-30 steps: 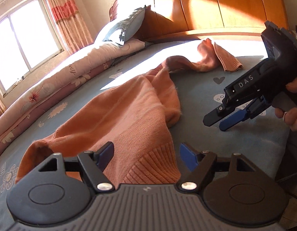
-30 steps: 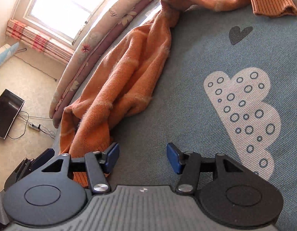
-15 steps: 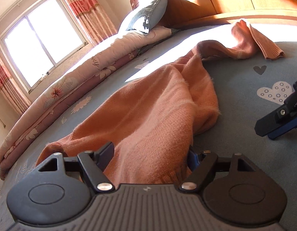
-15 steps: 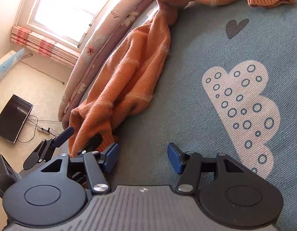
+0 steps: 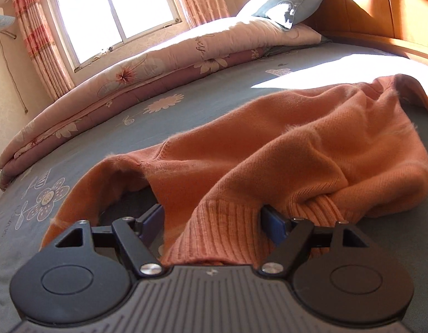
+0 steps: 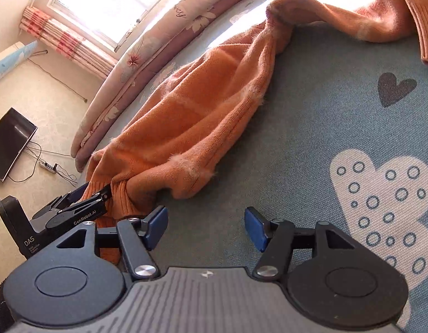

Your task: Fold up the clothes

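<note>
Fingers (image 5: 273, 223) of the left gripper (image 5: 214, 219) sit spread around the orange sweater's (image 5: 297, 149) ribbed hem (image 5: 222, 222). Right gripper (image 6: 204, 223) fingers hang spread and empty above the blue bedsheet (image 6: 311, 116).

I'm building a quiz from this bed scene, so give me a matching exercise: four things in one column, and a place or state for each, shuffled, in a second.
Things:
1. left gripper
2. right gripper
3. orange sweater
4. blue pillow

Places or states:
A. lies crumpled across the grey-blue sheet
B. open, over bare sheet, nothing between its fingers
C. leans at the wooden headboard
D. open, with the ribbed hem between its fingers

Pairs: 1-D, 2-B, 3-A, 4-C
</note>
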